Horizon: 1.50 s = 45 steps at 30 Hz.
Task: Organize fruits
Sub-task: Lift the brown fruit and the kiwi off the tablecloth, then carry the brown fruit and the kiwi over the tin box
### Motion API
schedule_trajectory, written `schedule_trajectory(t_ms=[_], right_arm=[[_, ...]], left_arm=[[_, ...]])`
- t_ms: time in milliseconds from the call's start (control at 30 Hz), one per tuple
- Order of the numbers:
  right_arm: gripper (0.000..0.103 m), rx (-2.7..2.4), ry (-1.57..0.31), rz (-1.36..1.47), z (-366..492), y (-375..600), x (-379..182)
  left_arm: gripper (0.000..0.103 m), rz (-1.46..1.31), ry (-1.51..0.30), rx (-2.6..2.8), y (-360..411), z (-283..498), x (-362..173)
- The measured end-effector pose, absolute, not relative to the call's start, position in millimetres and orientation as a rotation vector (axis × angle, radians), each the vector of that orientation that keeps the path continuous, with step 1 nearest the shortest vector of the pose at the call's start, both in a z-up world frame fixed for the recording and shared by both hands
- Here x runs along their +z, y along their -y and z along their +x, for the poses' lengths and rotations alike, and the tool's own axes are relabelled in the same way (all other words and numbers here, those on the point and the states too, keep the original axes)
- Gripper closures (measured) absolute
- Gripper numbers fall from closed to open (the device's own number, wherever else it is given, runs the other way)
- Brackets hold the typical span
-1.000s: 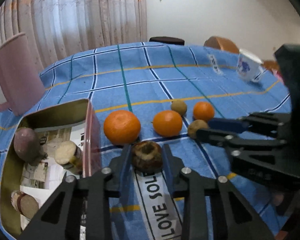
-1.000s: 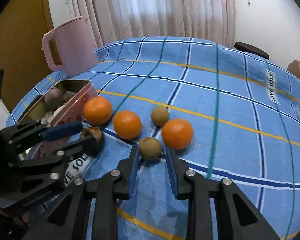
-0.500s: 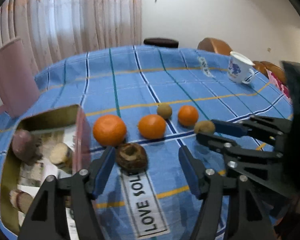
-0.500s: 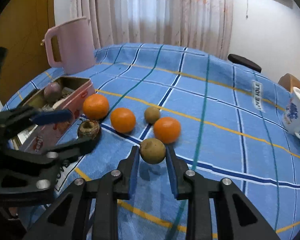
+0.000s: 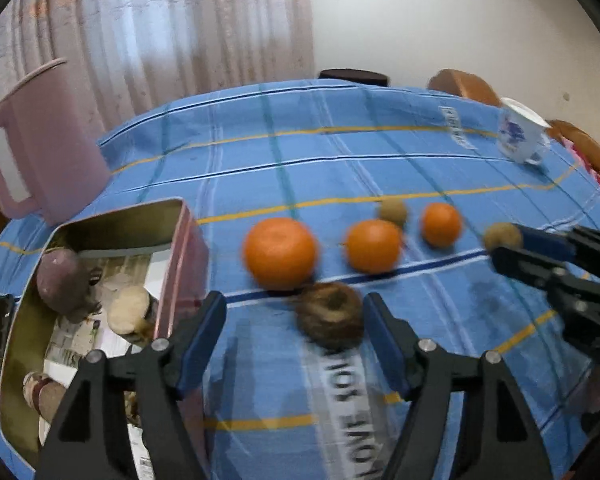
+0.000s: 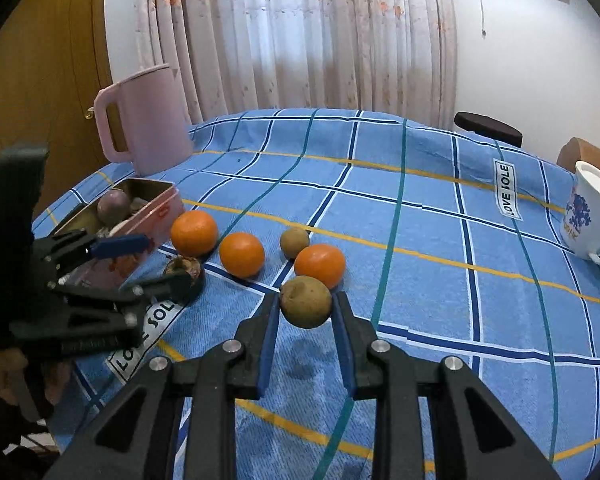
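My left gripper (image 5: pixel 292 312) is open; a dark wrinkled brown fruit (image 5: pixel 330 320) lies on the blue cloth between its fingers, nearer the right one. Three oranges (image 5: pixel 279 252) (image 5: pixel 373 245) (image 5: pixel 441 224) and a small brown fruit (image 5: pixel 393 210) lie in a loose row behind it. My right gripper (image 6: pixel 306 306) is shut on a round brown fruit (image 6: pixel 306 306) and holds it above the cloth; it shows at the right of the left wrist view (image 5: pixel 502 236). The open tin box (image 5: pixel 172 276) at left holds a purple fruit (image 5: pixel 62 278) and other pieces.
A pink jug (image 6: pixel 144 118) stands behind the tin box (image 6: pixel 148 216). A white mug with blue print (image 6: pixel 590 216) stands at the far right. Chair backs (image 6: pixel 488 128) show beyond the table's far edge.
My left gripper opened, let go of the wrinkled fruit and drew back. My right gripper lifted the round brown fruit off the cloth and moved it right.
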State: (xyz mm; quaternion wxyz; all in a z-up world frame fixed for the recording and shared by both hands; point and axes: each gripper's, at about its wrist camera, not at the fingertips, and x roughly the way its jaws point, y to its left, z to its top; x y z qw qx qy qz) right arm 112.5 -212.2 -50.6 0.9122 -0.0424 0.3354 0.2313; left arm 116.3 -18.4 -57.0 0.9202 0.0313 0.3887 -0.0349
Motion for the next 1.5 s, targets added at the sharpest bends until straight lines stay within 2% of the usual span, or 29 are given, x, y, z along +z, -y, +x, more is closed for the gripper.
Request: schedule_trajectory(t_ms=[133,300,400,433,500,700,1033,1500], right_arm=[[0.075,0.481,-0.696,-0.093,114,211,-52],[0.074,0.477,-0.699,-0.106,113,209,-52],[0.074,0.477,-0.702,-0.109,113,209,-52],[0.074,0.477,-0.701,-0.113,113,208,-52],[0.074,0.479,-0.697,-0.121,112,207,-52],[0.074,0.494,-0.643,-0.139,102,205,-46],[0.074,0.581,-0.539,-0.131,93,171,-23],[0.074,0.724,-0.495,-0.18,99,86,6]], left_arm=[[0.028,0.001,-0.798,-0.165,15,109,-52],[0.029,0.052,-0.844,-0.187,47,110,-57],[0.042,0.044,-0.889,-0.153,47,120,-65],[0.051,0.02,-0.91,-0.147,43,125,-68],[0.06,0.002,-0.902,-0.145,38,127,-69],[0.061,-0.023,-0.846,-0.169,29,112,-62],[0.061,0.019,-0.575,-0.009,-3,61,-13],[0.061,-0.049,-0.587,0.11,-73,58,-14]])
